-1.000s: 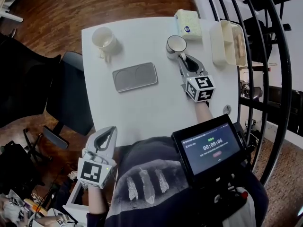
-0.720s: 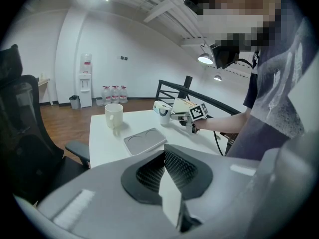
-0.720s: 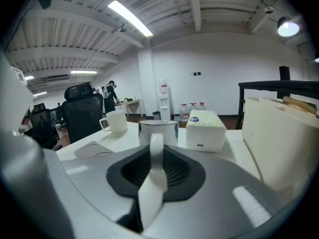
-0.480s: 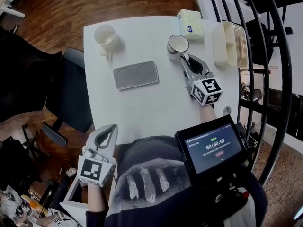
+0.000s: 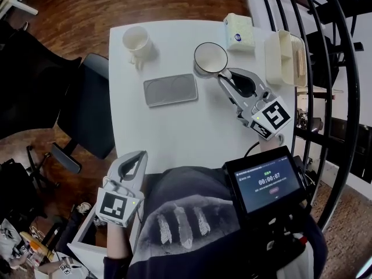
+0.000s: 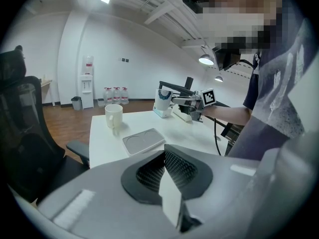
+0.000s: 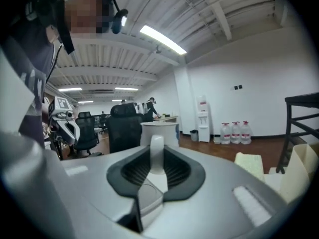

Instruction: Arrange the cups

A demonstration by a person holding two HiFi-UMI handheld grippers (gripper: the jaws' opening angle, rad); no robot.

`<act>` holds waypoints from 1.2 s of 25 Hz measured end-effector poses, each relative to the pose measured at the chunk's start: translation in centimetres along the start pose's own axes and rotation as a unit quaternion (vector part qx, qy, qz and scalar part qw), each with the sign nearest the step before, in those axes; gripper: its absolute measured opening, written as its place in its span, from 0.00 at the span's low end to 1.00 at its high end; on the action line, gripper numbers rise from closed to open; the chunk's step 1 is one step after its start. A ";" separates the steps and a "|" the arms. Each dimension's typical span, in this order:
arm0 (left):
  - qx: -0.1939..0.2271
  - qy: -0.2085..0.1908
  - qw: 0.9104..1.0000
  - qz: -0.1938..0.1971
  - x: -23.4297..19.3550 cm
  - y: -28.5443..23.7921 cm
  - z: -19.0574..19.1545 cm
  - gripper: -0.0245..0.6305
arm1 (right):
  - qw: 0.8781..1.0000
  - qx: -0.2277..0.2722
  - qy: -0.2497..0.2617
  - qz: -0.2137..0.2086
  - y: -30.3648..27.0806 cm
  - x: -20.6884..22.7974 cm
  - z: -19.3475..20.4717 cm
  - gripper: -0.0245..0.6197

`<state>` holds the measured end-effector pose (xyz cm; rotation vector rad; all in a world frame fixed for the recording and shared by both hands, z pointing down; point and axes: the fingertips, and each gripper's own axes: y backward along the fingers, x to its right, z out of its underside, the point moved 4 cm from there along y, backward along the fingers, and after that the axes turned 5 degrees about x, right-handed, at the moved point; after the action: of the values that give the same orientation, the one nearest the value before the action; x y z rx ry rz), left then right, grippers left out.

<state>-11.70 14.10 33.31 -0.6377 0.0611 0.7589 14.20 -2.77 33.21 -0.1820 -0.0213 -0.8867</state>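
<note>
The right gripper point(image 5: 224, 77) is clenched on the handle of the white ceramic cup with a dark rim point(image 5: 210, 57) and holds it over the white table point(image 5: 174, 132), near the grey tray with 2 round hollows point(image 5: 170, 89). The cream ceramic cup point(image 5: 135, 39) stands at the far left corner. The left gripper point(image 5: 131, 166) is closed on nothing at the near edge.

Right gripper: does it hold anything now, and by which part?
The right gripper holds the white cup by its handle.
</note>
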 end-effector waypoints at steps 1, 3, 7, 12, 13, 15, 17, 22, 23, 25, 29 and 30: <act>0.001 0.000 1.000 -0.001 0.2 0.0 0.0 0.06 | 1.000 0.004 -0.002 -0.014 -0.2 -0.4 -0.3 0.13; 0.003 0.001 1.000 -0.004 0.5 0.1 0.2 0.06 | 0.999 0.007 -0.003 -0.037 -0.8 -1.2 -0.4 0.13; 0.004 0.006 1.000 -0.014 0.8 0.6 0.9 0.06 | 0.997 -0.011 0.003 -0.076 -2.1 -2.7 1.2 0.13; -0.001 0.009 1.000 -0.024 1.2 1.4 1.6 0.06 | 0.994 -0.041 0.008 -0.101 -3.1 -3.6 3.1 0.13; -0.003 0.009 1.000 -0.026 1.3 1.6 1.8 0.06 | 0.994 -0.046 0.009 -0.104 -3.3 -3.8 3.3 0.13; -0.010 0.009 1.000 -0.027 1.5 1.9 2.4 0.06 | 0.993 -0.045 0.006 -0.110 -3.5 -4.0 3.8 0.13; -0.014 0.011 1.000 -0.025 1.6 2.0 3.0 0.06 | 0.993 -0.040 0.002 -0.114 -3.8 -4.1 4.6 0.13; -0.022 0.012 0.999 -0.025 1.2 2.0 4.0 0.06 | 0.992 -0.036 0.002 -0.122 -4.3 -4.3 6.4 0.13; -0.021 0.011 0.999 -0.027 1.0 2.1 3.9 0.06 | 0.992 -0.037 -0.001 -0.121 -4.3 -4.4 6.7 0.13; -0.017 0.010 0.999 -0.031 0.6 2.2 3.8 0.06 | 0.992 -0.038 -0.005 -0.119 -4.3 -4.4 7.2 0.13; -0.022 0.009 0.999 -0.033 0.2 2.2 3.8 0.06 | 0.993 -0.037 -0.006 -0.112 -4.2 -4.0 8.3 0.13; -0.024 0.008 0.999 -0.033 0.0 2.1 3.8 0.06 | 0.993 -0.039 -0.005 -0.111 -4.2 -4.0 8.4 0.13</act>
<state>-13.71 17.38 35.26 -0.6878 0.0365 0.6935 8.93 -0.91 41.77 -0.2606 -0.0168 -1.1088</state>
